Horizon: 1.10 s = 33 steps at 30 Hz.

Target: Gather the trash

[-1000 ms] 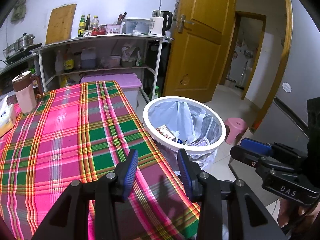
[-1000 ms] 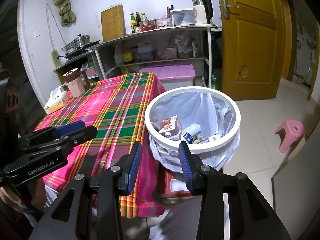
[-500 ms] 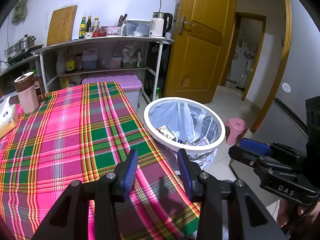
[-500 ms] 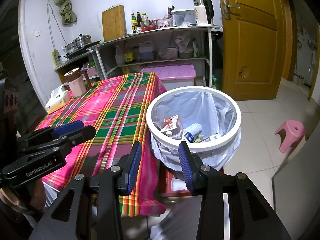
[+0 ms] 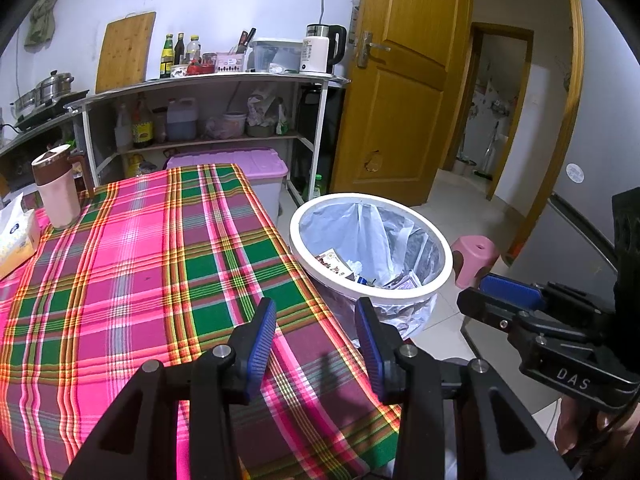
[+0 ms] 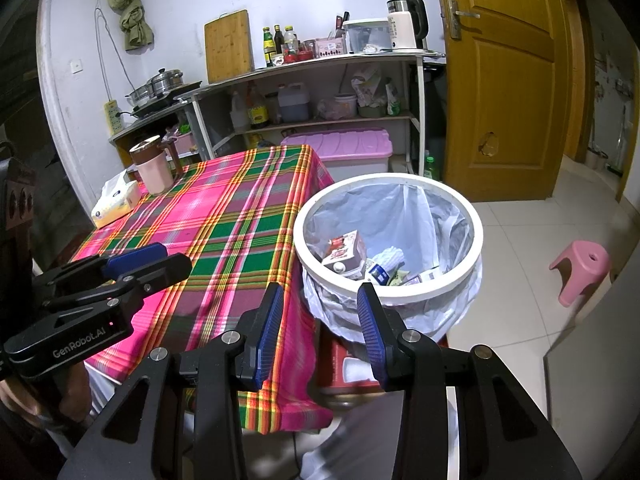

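Observation:
A white round trash bin (image 5: pixel 436 286) (image 6: pixel 472 276) with a clear liner stands just right of the table. It holds a small red-and-white carton (image 6: pixel 345 254), crumpled paper and wrappers. My left gripper (image 5: pixel 316 320) is open and empty above the near right corner of the plaid tablecloth (image 5: pixel 140 264). My right gripper (image 6: pixel 319 303) is open and empty, held before the bin's near rim. Each gripper shows in the other's view, the right one (image 5: pixel 508 296) at right and the left one (image 6: pixel 140 260) at left.
A pink cup with a brown lid (image 5: pixel 58 190) and a tissue box (image 5: pixel 16 236) stand at the table's far left. A shelf (image 5: pixel 224 80) with bottles and a kettle stands behind. A pink stool (image 5: pixel 474 260) sits on the tiled floor near the wooden door (image 5: pixel 404 92).
Both grippers have drawn back slightly, so the table and bin look a little farther away. Both stay open and empty.

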### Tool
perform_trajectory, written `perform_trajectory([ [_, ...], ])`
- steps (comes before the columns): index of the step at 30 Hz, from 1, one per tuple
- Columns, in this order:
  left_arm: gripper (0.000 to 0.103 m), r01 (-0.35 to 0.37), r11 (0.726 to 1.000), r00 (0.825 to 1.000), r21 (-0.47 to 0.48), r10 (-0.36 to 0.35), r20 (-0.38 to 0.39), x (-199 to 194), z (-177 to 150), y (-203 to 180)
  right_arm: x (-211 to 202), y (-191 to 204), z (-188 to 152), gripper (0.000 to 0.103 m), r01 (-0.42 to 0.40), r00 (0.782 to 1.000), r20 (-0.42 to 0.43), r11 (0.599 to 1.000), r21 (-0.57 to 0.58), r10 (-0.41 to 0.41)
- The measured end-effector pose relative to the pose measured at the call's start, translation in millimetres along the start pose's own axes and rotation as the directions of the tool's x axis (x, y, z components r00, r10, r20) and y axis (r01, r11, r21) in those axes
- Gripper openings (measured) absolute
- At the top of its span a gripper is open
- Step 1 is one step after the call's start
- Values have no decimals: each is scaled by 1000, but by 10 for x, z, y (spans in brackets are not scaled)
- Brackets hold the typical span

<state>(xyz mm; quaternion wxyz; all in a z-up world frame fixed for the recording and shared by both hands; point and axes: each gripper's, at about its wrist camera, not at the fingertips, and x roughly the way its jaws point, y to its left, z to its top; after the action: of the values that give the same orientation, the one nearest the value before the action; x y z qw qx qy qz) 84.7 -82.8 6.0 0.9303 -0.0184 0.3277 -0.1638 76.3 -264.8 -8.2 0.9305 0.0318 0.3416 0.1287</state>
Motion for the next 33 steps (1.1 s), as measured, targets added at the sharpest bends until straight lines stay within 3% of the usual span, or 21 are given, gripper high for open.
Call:
perform_trajectory([
  [33, 41, -8, 1000, 1000, 3, 8, -6, -3, -53, 7, 2, 7, -4, 40, 1, 1000, 1, 1000, 1, -1],
])
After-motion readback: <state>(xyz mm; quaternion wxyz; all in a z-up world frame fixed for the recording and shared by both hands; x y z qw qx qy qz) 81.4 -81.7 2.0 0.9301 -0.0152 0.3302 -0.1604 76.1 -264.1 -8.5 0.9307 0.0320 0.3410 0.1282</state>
